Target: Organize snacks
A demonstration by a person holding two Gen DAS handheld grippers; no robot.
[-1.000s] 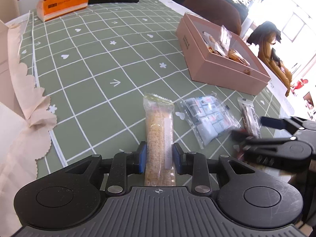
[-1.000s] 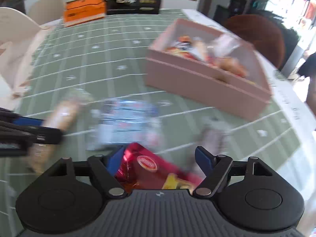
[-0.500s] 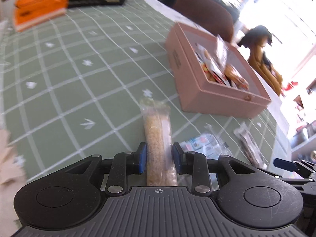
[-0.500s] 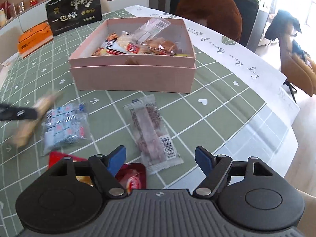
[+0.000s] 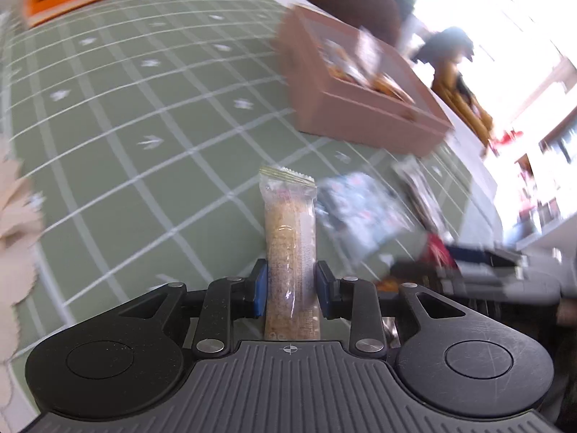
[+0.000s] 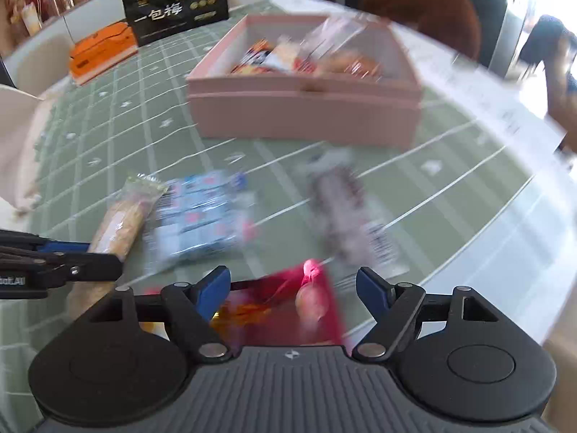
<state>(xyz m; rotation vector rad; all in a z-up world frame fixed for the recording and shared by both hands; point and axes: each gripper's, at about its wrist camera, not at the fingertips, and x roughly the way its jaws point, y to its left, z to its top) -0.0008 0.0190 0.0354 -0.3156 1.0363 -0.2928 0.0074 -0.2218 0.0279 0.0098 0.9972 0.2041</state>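
My left gripper (image 5: pixel 291 287) is shut on a long clear-wrapped grain bar (image 5: pixel 289 238), held above the green checked tablecloth (image 5: pixel 144 108); the bar also shows in the right wrist view (image 6: pixel 119 222). My right gripper (image 6: pixel 294 288) is open, its jaws standing on either side of a red snack packet (image 6: pixel 288 310) on the table. A pink box (image 6: pixel 306 108) with several snacks in it stands ahead, also in the left wrist view (image 5: pixel 360 108). A blue-white packet (image 6: pixel 202 216) and a dark bar in clear wrap (image 6: pixel 346 216) lie between.
An orange tissue box (image 6: pixel 104 52) and a black gift box (image 6: pixel 176 3) stand at the table's far end. A white paper strip (image 6: pixel 487 108) runs along the right edge. A brown chair (image 6: pixel 425 21) stands behind the pink box. Beige scalloped cloth (image 5: pixel 14 209) lies left.
My left gripper has swung with the grain bar still held; the pink box now sits farther right in its view. My right gripper moved over the red packet, jaws still open.
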